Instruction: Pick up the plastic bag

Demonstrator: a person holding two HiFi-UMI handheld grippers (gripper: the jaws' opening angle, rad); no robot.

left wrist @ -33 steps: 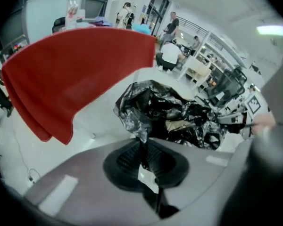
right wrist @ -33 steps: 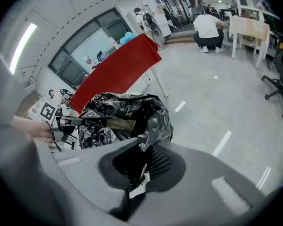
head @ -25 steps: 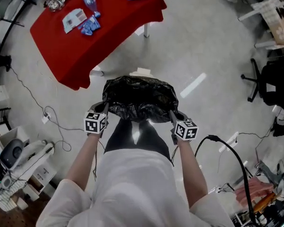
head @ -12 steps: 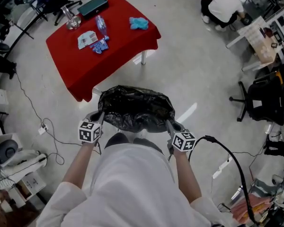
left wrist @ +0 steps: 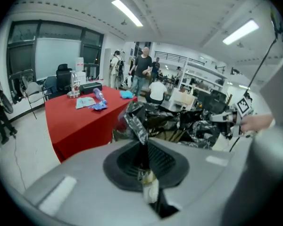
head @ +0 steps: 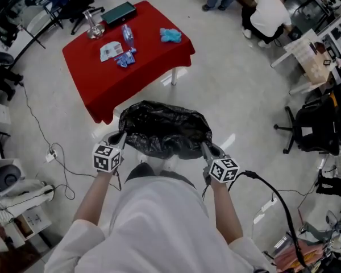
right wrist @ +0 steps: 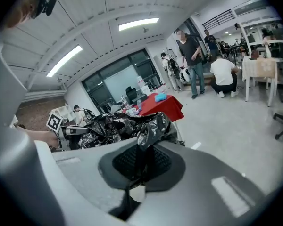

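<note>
A crumpled black plastic bag [head: 165,129] hangs stretched between my two grippers in front of my body, above the floor. My left gripper [head: 118,137] is shut on the bag's left edge, and a strip of black film [left wrist: 137,126] runs down between its closed jaws. My right gripper [head: 206,148] is shut on the bag's right edge, with a fold of the bag [right wrist: 151,128] pinched between its jaws. The bag's mouth sags open between them. In the left gripper view the right gripper's marker cube [left wrist: 244,105] shows beyond the bag.
A table with a red cloth [head: 142,56] stands just beyond the bag, carrying a bottle [head: 127,34], a blue rag [head: 170,35] and small packets. Black office chairs [head: 312,124] stand at the right, cables [head: 51,152] trail on the floor, people [head: 270,13] are at the far back.
The head view has tilted up, so the red table and the far room show more. The bag stays stretched between both shut grippers, which sit slightly lower in the picture.
</note>
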